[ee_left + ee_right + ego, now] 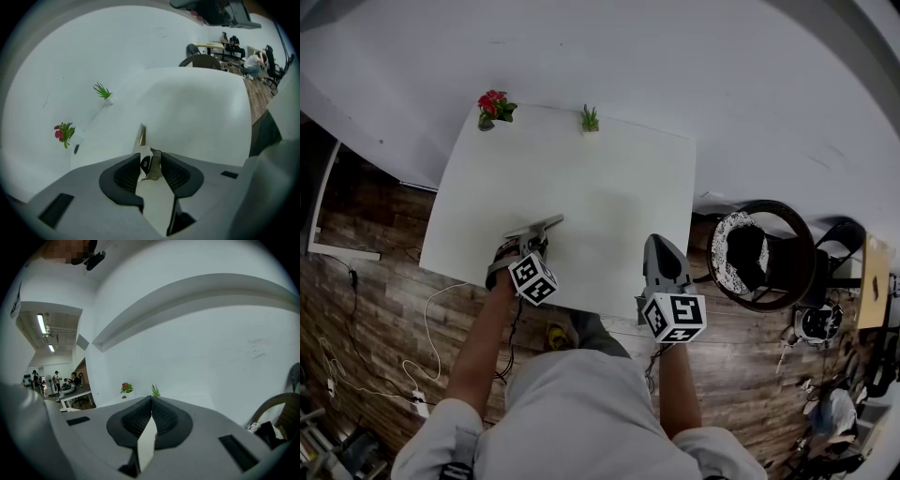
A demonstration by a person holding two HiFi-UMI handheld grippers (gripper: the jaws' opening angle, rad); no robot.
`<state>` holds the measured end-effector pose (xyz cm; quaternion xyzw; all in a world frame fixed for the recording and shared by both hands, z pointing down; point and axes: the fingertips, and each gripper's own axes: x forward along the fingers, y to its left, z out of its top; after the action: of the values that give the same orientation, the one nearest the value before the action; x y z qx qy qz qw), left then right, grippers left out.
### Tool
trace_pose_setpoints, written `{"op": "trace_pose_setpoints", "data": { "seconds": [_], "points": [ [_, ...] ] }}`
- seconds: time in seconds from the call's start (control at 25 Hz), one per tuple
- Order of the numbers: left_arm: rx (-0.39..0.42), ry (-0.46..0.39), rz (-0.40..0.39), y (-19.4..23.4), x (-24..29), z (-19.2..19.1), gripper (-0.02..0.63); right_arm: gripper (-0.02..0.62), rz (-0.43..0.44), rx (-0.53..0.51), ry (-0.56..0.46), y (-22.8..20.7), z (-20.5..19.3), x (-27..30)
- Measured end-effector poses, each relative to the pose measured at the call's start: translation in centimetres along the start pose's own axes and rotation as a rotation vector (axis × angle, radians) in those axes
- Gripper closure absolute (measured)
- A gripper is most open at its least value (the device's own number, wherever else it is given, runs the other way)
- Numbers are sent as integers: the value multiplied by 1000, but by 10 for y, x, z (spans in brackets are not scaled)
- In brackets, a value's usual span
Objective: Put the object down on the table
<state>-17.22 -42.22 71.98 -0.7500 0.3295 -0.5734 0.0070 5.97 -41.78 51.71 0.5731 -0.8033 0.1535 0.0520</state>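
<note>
Open table (609,197); flower plant (495,108), green plant (590,118) apparently at far edge

We are reading no words or numbers anywhere; the left cube (532,278) and right cube (675,317) are showing only square markers.

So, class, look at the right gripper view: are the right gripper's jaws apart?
No, the right gripper has its jaws closed together, with nothing between them.
</note>
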Motion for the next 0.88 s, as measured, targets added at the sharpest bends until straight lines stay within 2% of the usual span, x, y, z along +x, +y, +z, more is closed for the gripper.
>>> {"op": "trace_pose_setpoints", "data": {
  "seconds": [0.16, 0.44, 0.88],
  "points": [
    [-83, -52, -27, -3, -10, 7, 441, 586, 4, 2, -5, 1, 1, -4],
    [-183, -132, 14, 5, -40, 13, 441, 586, 22, 0, -18, 9, 3, -12],
    [-375, -265, 125, 17, -104, 16, 514, 586, 32, -13, -53, 23, 12, -38]
  ]
}}
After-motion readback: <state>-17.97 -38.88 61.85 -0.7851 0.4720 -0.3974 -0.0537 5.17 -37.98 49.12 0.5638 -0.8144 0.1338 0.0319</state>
